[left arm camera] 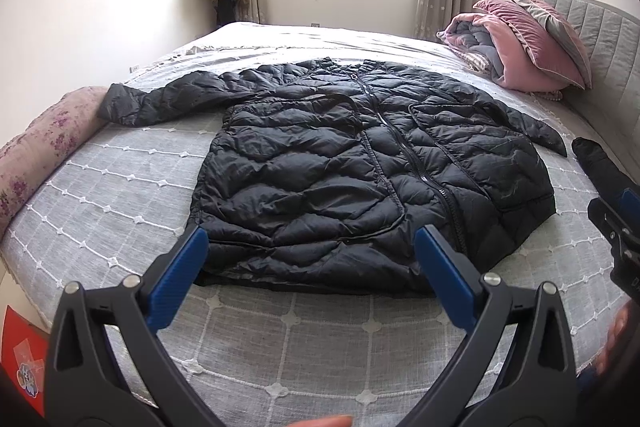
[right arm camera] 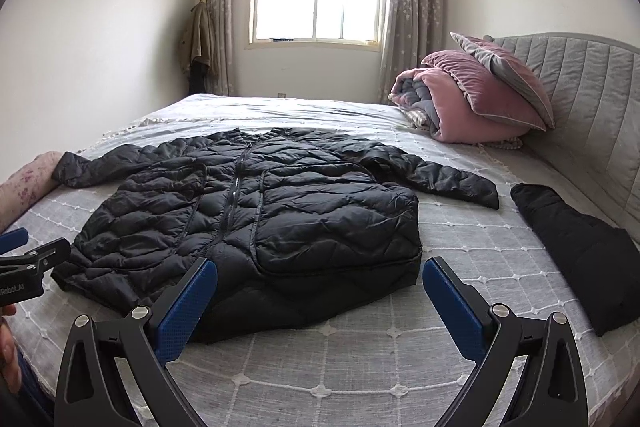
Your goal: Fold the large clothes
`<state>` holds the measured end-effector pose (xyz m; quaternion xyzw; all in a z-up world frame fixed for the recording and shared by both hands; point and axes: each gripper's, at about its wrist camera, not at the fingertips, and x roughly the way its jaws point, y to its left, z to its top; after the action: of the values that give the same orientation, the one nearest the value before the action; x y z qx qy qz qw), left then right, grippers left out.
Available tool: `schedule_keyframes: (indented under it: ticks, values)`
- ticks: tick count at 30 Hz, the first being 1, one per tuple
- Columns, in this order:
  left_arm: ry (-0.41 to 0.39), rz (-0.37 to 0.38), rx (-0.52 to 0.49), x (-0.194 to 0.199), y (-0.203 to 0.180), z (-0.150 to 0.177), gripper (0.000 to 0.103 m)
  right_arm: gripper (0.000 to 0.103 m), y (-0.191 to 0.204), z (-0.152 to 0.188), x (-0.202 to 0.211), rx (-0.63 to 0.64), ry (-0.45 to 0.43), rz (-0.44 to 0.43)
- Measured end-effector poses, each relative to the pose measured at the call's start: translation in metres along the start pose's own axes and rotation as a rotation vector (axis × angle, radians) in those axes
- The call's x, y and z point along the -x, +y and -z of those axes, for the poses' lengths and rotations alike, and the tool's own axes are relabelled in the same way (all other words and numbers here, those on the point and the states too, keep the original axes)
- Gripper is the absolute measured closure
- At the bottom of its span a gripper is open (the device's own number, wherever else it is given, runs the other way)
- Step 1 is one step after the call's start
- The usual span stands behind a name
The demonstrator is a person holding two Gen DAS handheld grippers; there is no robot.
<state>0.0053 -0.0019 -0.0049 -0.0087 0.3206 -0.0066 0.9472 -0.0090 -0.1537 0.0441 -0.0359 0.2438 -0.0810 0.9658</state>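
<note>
Your left gripper [left arm camera: 310, 251] tips down toward the bed, its blue pads wide apart and holding nothing. Your right gripper [right arm camera: 320, 281] tips down too, also wide apart and empty. The big black puffy quilted jacket [left arm camera: 360, 163] lies flat and zipped on the grey checked bedspread [left arm camera: 320, 331], just past both grippers. Its bottom hem is nearest you, its sleeves spread out to each side.
</note>
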Motion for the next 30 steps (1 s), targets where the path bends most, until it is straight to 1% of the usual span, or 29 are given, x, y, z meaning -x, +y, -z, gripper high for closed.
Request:
schedule_keyframes:
  ticks: [3,4,6,7,10,11,16,17,22,23,26,28,30]
  values:
    - [-0.015,-0.004,-0.007,0.0,-0.001,0.0,0.0,0.0,0.002,-0.001,-0.001,0.001,0.044,-0.014]
    - [-0.017,-0.002,-0.004,-0.001,-0.001,0.001,0.0,0.0,0.002,-0.001,0.0,0.011,0.042,-0.009]
    - [-0.048,0.013,0.015,0.0,-0.001,0.001,0.0,0.0,0.003,-0.002,0.001,0.016,0.039,-0.001]
    - [-0.048,0.017,0.019,0.0,-0.002,0.001,0.0,0.0,0.004,-0.002,0.0,0.028,0.046,0.007]
    - [-0.031,0.017,0.016,-0.001,-0.002,0.002,0.0,0.0,0.005,-0.003,-0.002,0.038,0.069,0.014]
    - [0.0,-0.002,-0.006,-0.002,-0.003,0.002,0.0,0.0,0.005,-0.003,-0.002,0.039,0.079,0.014]
    - [0.003,0.001,0.001,-0.004,-0.002,0.003,0.0,0.0,0.003,-0.002,-0.007,0.02,0.081,0.014]
    - [0.014,0.008,0.008,-0.004,0.0,0.004,0.0,0.0,0.003,-0.002,-0.007,0.013,0.078,0.011]
    - [0.025,-0.003,0.011,-0.006,0.002,0.005,0.0,0.0,0.005,0.0,-0.011,0.015,0.078,0.019]
    - [0.033,-0.003,0.013,-0.007,0.004,0.005,0.0,0.0,0.005,0.001,-0.012,0.015,0.075,0.022]
    - [0.108,0.019,0.044,-0.017,0.014,0.004,0.0,0.0,0.001,0.003,-0.017,0.007,0.077,0.023]
    - [0.182,0.023,0.095,-0.028,0.03,0.004,0.0,0.0,-0.01,0.007,-0.029,-0.039,0.135,-0.004]
    - [0.218,0.02,0.155,-0.037,0.052,0.006,0.0,0.0,-0.027,0.013,-0.043,-0.114,0.204,-0.043]
